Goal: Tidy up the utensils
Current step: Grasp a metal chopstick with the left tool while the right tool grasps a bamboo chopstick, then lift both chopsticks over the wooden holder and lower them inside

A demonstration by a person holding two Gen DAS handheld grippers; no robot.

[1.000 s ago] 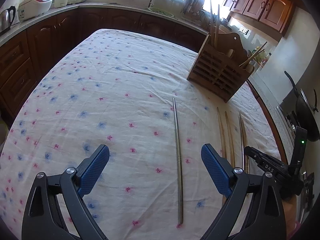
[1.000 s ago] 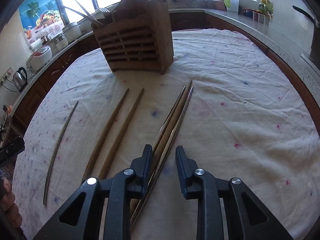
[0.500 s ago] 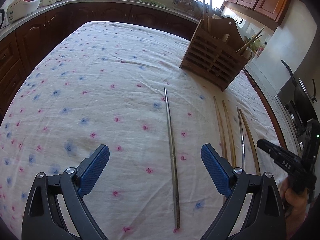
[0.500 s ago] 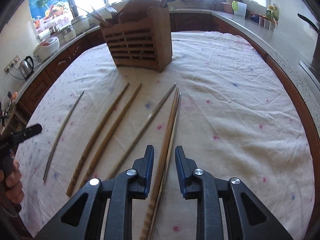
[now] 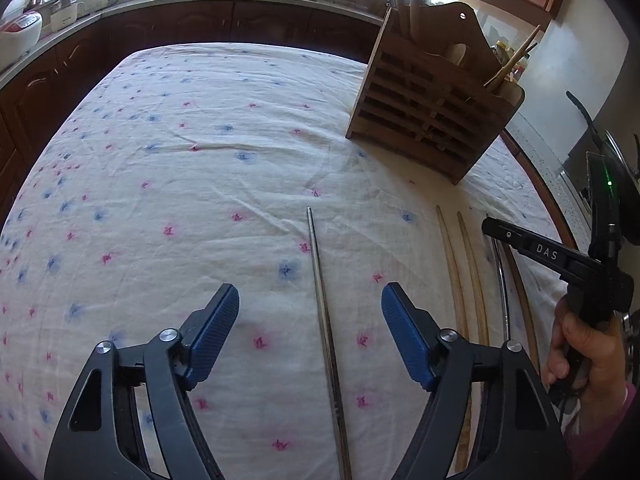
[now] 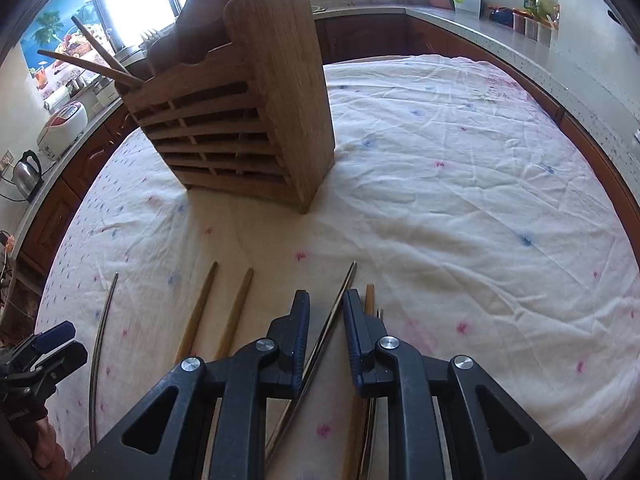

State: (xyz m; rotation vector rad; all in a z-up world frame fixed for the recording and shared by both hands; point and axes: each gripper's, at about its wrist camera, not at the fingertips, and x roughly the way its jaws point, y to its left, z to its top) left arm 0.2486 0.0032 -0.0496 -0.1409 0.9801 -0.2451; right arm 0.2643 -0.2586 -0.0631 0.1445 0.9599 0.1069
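A wooden slatted utensil holder (image 5: pixel 434 108) (image 6: pixel 244 120) stands on the flowered tablecloth with several sticks in it. My left gripper (image 5: pixel 310 304) is open, its blue pads either side of a metal chopstick (image 5: pixel 324 320) lying on the cloth. Two wooden chopsticks (image 5: pixel 460 280) (image 6: pixel 216 312) lie to its right. My right gripper (image 6: pixel 326 308) is narrowly open, low over the cloth, with a metal chopstick (image 6: pixel 336 312) running between its jaws and a wooden chopstick (image 6: pixel 370 300) just right of them. The right gripper also shows in the left wrist view (image 5: pixel 552 256).
The table's right edge (image 6: pixel 592 136) borders a speckled counter with jars. A kettle (image 6: pixel 26 168) and rice cooker (image 6: pixel 64 124) stand on the far-left counter. A dark pan (image 5: pixel 592 128) sits at the right.
Both grippers moved forward toward the holder and lower. The right gripper now has the metal chopstick between its jaws; the left now straddles its metal chopstick.
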